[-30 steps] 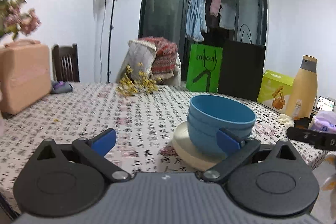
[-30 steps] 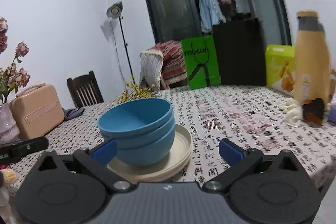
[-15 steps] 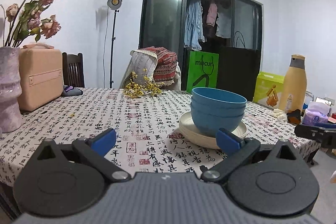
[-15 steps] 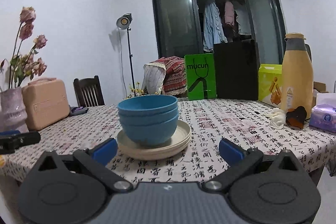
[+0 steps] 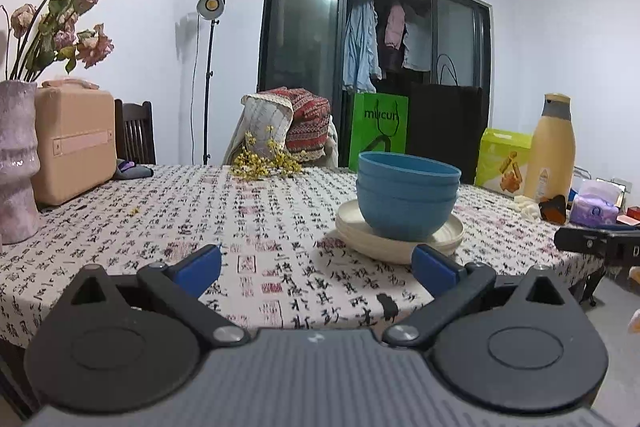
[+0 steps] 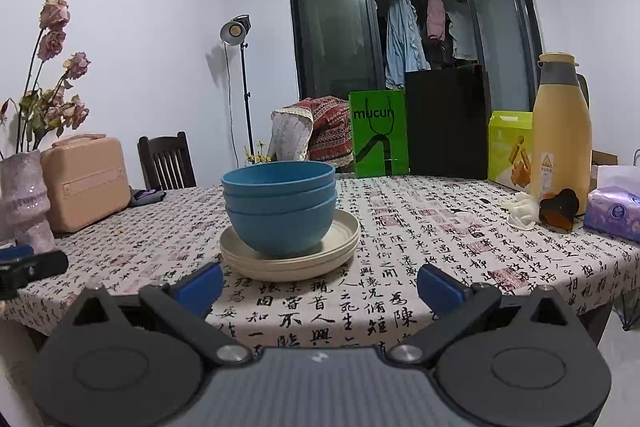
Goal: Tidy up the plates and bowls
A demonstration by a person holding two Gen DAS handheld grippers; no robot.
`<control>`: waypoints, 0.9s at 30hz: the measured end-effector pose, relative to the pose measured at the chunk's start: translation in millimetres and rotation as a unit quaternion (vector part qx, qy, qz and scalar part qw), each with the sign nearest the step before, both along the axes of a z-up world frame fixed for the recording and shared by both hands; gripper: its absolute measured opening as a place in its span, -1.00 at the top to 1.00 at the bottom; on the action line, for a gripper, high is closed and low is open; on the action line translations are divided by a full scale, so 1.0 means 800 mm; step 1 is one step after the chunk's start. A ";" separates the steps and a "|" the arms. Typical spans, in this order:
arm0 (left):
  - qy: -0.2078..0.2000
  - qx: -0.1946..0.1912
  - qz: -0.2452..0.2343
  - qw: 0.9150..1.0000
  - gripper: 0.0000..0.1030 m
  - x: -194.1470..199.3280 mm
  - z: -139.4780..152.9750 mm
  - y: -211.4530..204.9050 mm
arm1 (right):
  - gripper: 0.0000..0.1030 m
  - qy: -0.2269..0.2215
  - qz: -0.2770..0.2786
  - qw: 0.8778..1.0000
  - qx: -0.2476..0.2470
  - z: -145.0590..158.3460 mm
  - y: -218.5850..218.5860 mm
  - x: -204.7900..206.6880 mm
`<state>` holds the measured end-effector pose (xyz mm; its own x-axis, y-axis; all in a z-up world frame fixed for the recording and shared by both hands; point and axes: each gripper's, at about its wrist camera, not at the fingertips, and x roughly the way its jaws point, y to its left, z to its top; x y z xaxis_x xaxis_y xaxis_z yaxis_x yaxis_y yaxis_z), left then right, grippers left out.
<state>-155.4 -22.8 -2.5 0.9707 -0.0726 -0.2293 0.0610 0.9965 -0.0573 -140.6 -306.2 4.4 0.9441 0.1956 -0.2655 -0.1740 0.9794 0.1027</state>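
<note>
Left gripper (image 5: 316, 265) and right gripper (image 6: 318, 285): both wide, empty, backed off past table (image 6: 440, 227) edge since a second ago (stack looks finished). Blue bowls (image 6: 280, 207) nested on cream plates (image 6: 290, 255), mid-table. Both held level, low, facing stack.

1. The left wrist view sits low, just off the near edge of the table (image 5: 120, 227), facing across it toward the dark window; the blue bowls (image 5: 408, 199) stand near, at about 1 o'clock.
2. The right wrist view is equally low and near, facing the same way, with the bowls (image 6: 280, 207) at about 11 o'clock.
3. Both views share the table, bowls, plates (image 5: 400, 239) (image 6: 288, 255), vase (image 5: 16, 163) (image 6: 24, 199) and yellow bottle (image 5: 550, 147) (image 6: 562, 123).
</note>
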 end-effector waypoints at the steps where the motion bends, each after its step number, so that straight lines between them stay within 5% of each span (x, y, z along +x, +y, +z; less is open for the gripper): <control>1: 0.004 -0.001 -0.001 1.000 -1.00 0.001 -0.002 0.000 | -1.00 0.001 0.000 1.000 0.000 -0.001 0.000 0.000; 27: 0.000 0.006 -0.012 1.000 -1.00 -0.003 -0.003 -0.006 | -1.00 0.003 0.012 1.000 -0.008 -0.006 0.005 0.002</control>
<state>-157.8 -27.3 -5.1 0.9688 -0.0938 -0.2294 0.0857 0.9953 -0.0451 -139.0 -302.6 -0.2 0.9376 0.2130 -0.2750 -0.1959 0.9766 0.0883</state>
